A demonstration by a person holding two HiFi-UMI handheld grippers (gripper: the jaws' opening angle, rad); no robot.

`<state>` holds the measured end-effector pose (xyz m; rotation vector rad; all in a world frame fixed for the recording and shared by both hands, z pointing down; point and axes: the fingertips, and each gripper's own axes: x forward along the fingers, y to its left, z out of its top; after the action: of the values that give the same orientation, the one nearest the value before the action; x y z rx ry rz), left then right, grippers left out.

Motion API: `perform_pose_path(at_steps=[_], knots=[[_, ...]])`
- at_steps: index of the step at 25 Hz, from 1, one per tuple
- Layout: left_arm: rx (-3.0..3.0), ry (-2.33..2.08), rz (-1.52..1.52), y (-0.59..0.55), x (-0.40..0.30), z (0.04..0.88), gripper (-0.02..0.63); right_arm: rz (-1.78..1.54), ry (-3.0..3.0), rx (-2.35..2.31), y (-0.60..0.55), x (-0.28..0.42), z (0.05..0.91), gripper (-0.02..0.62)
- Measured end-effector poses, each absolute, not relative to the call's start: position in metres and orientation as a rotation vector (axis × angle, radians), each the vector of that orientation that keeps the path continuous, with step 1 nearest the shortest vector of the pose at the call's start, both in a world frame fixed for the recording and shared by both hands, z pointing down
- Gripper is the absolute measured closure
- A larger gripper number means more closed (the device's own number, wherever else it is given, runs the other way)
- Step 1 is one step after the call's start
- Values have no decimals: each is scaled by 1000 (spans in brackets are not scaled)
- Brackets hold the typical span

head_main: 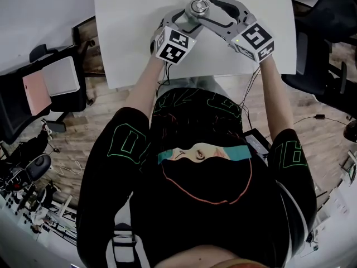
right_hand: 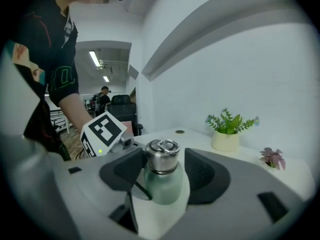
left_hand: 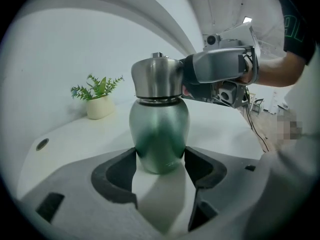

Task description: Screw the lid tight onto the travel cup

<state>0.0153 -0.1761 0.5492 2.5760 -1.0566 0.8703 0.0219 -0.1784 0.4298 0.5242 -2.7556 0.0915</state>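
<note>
While the head view looked down, the travel cup (head_main: pixel 199 7) stood at twelve o'clock on the white table (head_main: pixel 139 32). The left gripper (head_main: pixel 187 17) was at its eight o'clock and the right gripper (head_main: pixel 215 10) at its three o'clock. In the left gripper view, the pads were clamped on the upright cup's green body. In the right gripper view, the jaws stood apart around the steel lid (right_hand: pixel 162 156), one pad clear of it.

an office: white desk (head_main: pixel 128 32), black swivel chairs (head_main: pixel 318 60), ceiling strip lights (right_hand: pixel 94 59)
</note>
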Motion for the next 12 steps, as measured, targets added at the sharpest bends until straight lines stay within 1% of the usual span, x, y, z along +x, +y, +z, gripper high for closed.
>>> perform_pose_path(at_steps=[4, 7, 12], knots=[[2579, -1039, 879, -175, 17, 551, 293, 94, -2773, 321, -177, 17, 428, 339], [2584, -1030, 887, -175, 17, 551, 293, 110, -2785, 213, -179, 12, 428, 364], [2585, -1023, 905, -174, 17, 551, 293, 117, -2809, 222, -178, 12, 427, 367]])
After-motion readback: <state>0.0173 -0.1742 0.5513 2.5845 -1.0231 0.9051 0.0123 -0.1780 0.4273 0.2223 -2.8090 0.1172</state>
